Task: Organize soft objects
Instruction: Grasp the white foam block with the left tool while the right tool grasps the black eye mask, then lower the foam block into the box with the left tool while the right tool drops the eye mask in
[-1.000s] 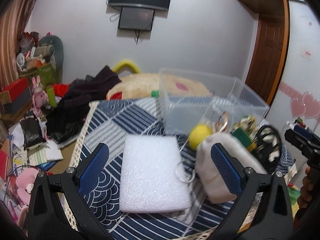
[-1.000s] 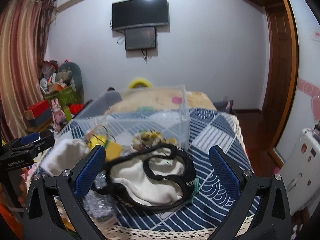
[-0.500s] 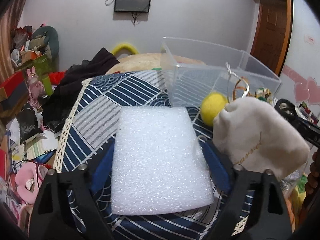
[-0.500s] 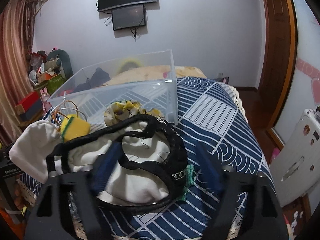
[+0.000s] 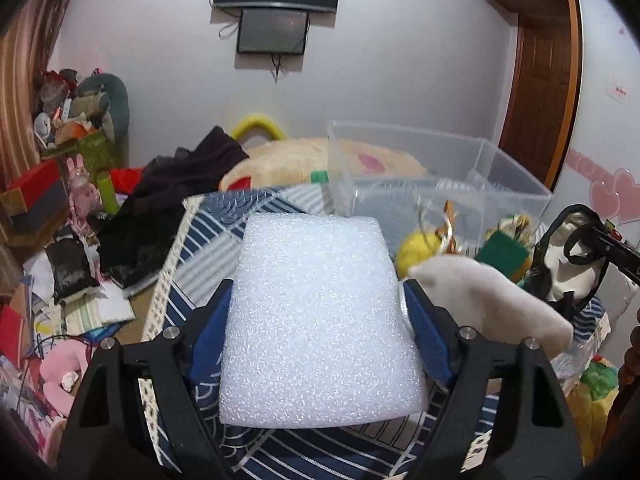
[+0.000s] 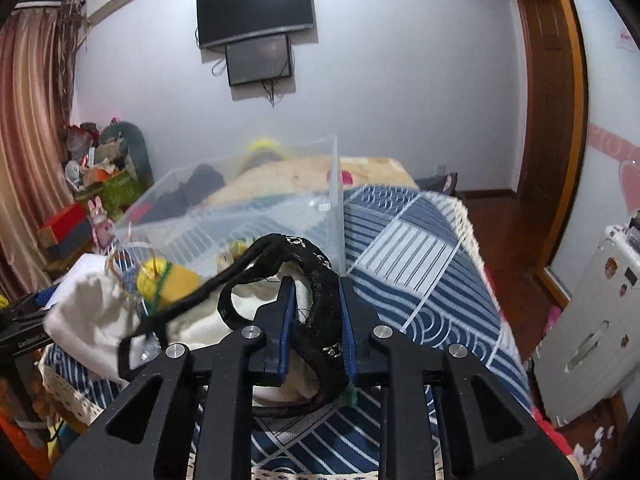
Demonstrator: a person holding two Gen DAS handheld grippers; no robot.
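Note:
My left gripper point(image 5: 318, 300) is shut on a white foam pad point(image 5: 320, 312) and holds it lifted over the blue patterned tablecloth point(image 5: 208, 216). My right gripper point(image 6: 314, 292) is shut on the black band of a black-and-white cloth cap point(image 6: 320, 288), raised off the table; it also shows in the left wrist view point(image 5: 572, 256). A clear plastic bin point(image 5: 432, 176) stands behind, also seen in the right wrist view point(image 6: 256, 216). A white pouch point(image 5: 492, 304) and a yellow ball point(image 5: 416, 248) lie between the grippers.
A yellow-green sponge point(image 6: 172, 280) and a small yellow-white bundle point(image 6: 236, 252) sit by the bin. Black clothes point(image 5: 176, 192) hang off the table's left side. Clutter covers the floor at left point(image 5: 60, 272). A white appliance point(image 6: 592, 320) stands at right.
Both grippers have closed: the left on the foam pad, the right on the cap's black band. Both items have lifted off the table.

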